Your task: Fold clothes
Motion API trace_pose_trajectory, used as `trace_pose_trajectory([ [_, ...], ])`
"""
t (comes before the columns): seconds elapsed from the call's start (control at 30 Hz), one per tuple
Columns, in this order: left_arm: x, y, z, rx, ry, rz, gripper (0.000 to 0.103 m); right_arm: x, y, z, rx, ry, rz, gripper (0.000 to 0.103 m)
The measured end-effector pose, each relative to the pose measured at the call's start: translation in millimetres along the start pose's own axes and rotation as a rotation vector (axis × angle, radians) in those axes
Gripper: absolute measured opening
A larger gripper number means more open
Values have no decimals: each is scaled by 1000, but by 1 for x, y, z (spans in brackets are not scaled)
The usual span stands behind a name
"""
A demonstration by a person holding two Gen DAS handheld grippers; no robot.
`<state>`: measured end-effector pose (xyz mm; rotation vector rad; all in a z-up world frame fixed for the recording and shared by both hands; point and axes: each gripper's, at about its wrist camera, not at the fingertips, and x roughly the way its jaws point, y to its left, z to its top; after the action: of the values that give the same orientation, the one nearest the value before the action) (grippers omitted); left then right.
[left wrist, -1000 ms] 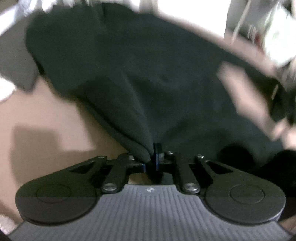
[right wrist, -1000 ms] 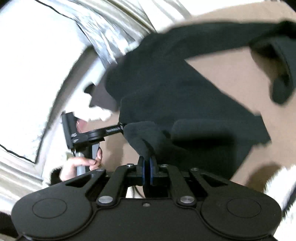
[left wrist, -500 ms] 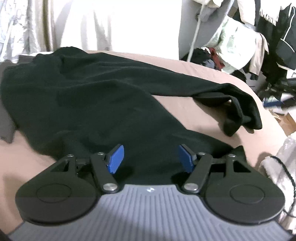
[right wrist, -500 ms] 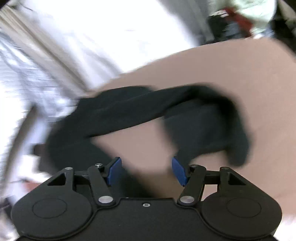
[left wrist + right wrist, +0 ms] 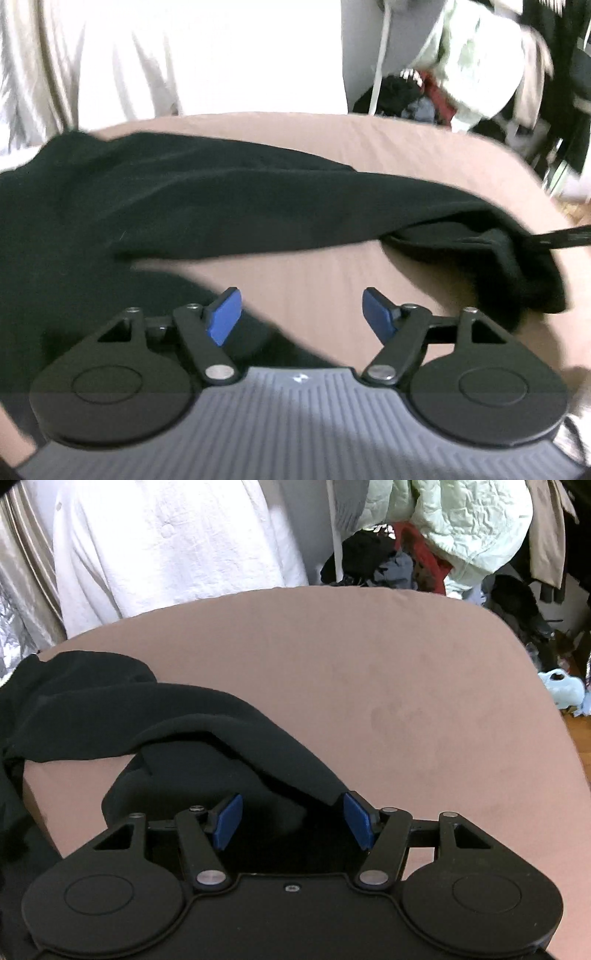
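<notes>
— Well, looks soft and limp all over: black garment (image 5: 155, 206) sprawled across the tan bed sheet (image 5: 406, 686), bulk toward the left, one long sleeve (image 5: 388, 218) trailing off to the right and ending in a crumpled cuff (image 5: 517, 273).

— Heavy?

— Probably not. Thick knit or fleece by the look, so some drape and drag on the sheet, but nothing stiff. Won't slip from rubber pads, won't break. Will sag wherever unsupported, so best pinched at an edge or corner rather than mid-panel.

— And the claws?

— Left gripper (image 5: 303, 314) with jaws spreading, blue pads (image 5: 223, 317) well apart, only bare sheet and a dark fold's edge below, nothing clamped. Right gripper (image 5: 291, 821) likewise widening; cuff end of the sleeve (image 5: 236, 734) lying right at and between its pads (image 5: 356, 819), yet not pinched.

— Where to take hold, then?

— Likely the cuff for the right, just ahead of its pads. For the left, somewhere along the shoulder or the hem nearest; hard to tell seams in that black mass.

— Risk?

— Grabbing two layers at once; folds bunched near the cuff.
</notes>
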<state>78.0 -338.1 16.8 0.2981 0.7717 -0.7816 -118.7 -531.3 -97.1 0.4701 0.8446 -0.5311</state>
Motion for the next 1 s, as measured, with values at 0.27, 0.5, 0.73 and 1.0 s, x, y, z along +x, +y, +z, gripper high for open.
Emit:
trace_pose_trajectory([
  [0.27,84,-21,18,46,158,159,72,50,27,-15,-122,50,-43,2],
  [0.5,39,3,4,-147,-6,96,72,-45,49,-13,-170,-671,-405,0],
  [0.73,27,1,15,-119,-65,23,72,-59,22,-11,8,-488,-13,6],
  [1.0,110,-56,47,320,158,75,88,-13,22,-14,-110,-298,-216,83],
])
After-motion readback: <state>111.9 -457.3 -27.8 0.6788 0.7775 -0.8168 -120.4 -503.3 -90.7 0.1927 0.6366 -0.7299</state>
